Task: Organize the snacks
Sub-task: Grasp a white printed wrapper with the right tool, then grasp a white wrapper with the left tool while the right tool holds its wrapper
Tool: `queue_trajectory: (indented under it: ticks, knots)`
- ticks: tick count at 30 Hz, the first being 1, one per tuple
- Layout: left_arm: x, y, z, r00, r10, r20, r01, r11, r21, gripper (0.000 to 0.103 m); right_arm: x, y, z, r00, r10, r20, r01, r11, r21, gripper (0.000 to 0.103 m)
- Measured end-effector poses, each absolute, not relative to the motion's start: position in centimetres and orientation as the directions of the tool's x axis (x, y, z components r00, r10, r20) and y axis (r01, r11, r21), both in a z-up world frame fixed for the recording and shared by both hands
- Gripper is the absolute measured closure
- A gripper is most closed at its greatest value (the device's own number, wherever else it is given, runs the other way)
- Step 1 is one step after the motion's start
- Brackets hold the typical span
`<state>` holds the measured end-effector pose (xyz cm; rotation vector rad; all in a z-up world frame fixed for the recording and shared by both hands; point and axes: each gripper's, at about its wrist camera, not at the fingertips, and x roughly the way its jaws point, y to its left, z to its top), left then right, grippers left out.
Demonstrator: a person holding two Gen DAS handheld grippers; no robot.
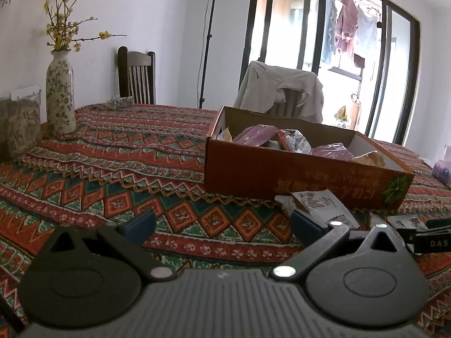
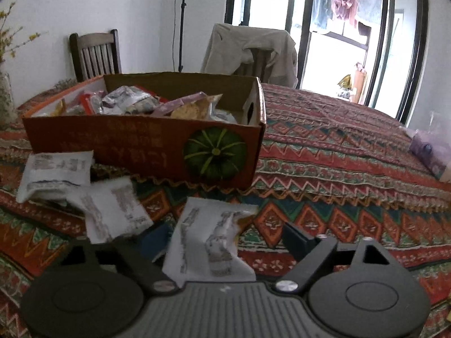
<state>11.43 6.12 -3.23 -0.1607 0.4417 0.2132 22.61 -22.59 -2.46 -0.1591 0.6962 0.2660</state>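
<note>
Snack packet [image 2: 208, 242]: white, near edge of the patterned tablecloth [image 2: 324, 152], between the right gripper's [image 2: 225, 239] spread fingers, not pinched.
Box [image 2: 146, 146]: orange, farther back, holding snacks.
Left gripper [image 1: 222, 222]: spread, empty.

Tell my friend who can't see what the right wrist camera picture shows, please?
The right gripper hangs with open jaws around a white snack packet on a patterned tablecloth. Two more white packets lie to its left. Behind them stands an orange cardboard box full of snacks, with a green pumpkin picture on it.
</note>
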Motion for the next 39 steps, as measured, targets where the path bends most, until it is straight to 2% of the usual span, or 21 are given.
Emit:
queue_trajectory:
  ticks: [3,4,5,6,10,16,24,29,33,39]
  knots:
    - [11.6,6.1,-3.3,0.881,0.166,-0.443,-0.236,0.966,-0.108,0.0,22.4,-23.0,-2.6,0.729,0.235,-0.643,-0.315,0.949,-0.01,0.031]
    - [11.6,6.1,-3.3,0.881,0.163,-0.444,-0.233,0.966,-0.108,0.0,22.3,-23.0,-2.5,0.729,0.245,-0.64,-0.321,0.947,-0.004,0.037]
    - [11.6,6.1,-3.3,0.881,0.161,-0.445,-0.232,0.967,-0.109,0.0,22.2,-23.0,-2.4,0.73,0.253,-0.634,-0.329,0.944,-0.002,0.049]
    - [11.6,6.1,-3.3,0.88,0.162,-0.446,-0.233,0.966,-0.108,0.0,22.1,-22.9,-2.4,0.733,0.258,-0.63,-0.335,0.942,-0.003,0.054]
    - [11.7,6.0,-3.4,0.877,0.16,-0.453,-0.23,0.968,-0.104,0.0,21.5,-23.0,-2.0,0.763,0.244,-0.599,-0.317,0.948,-0.018,0.059]
    - [11.6,5.5,-3.4,0.88,0.159,-0.448,-0.218,0.973,-0.083,0.0,20.4,-23.4,-1.3,0.817,0.234,-0.528,-0.293,0.956,-0.031,0.059]
    - [12.1,3.8,-2.5,0.883,0.147,-0.446,-0.17,0.985,-0.013,0.0,20.4,-24.2,-1.1,0.821,0.243,-0.517,-0.28,0.96,0.006,0.059]
    - [13.7,1.3,-0.5,0.892,0.121,-0.435,-0.09,0.992,0.09,0.0,20.2,-24.4,-1.0,0.825,0.249,-0.508,-0.278,0.96,0.019,0.059]
    - [16.5,-0.7,-0.3,0.861,0.106,-0.497,-0.019,0.984,0.177,0.0,20.2,-24.5,-1.0,0.826,0.256,-0.502,-0.278,0.96,0.031,0.059]
    - [20.0,-2.0,-1.5,0.802,0.033,-0.597,0.092,0.98,0.178,0.0,20.1,-24.8,-0.9,0.825,0.273,-0.494,-0.287,0.957,0.049,0.059]
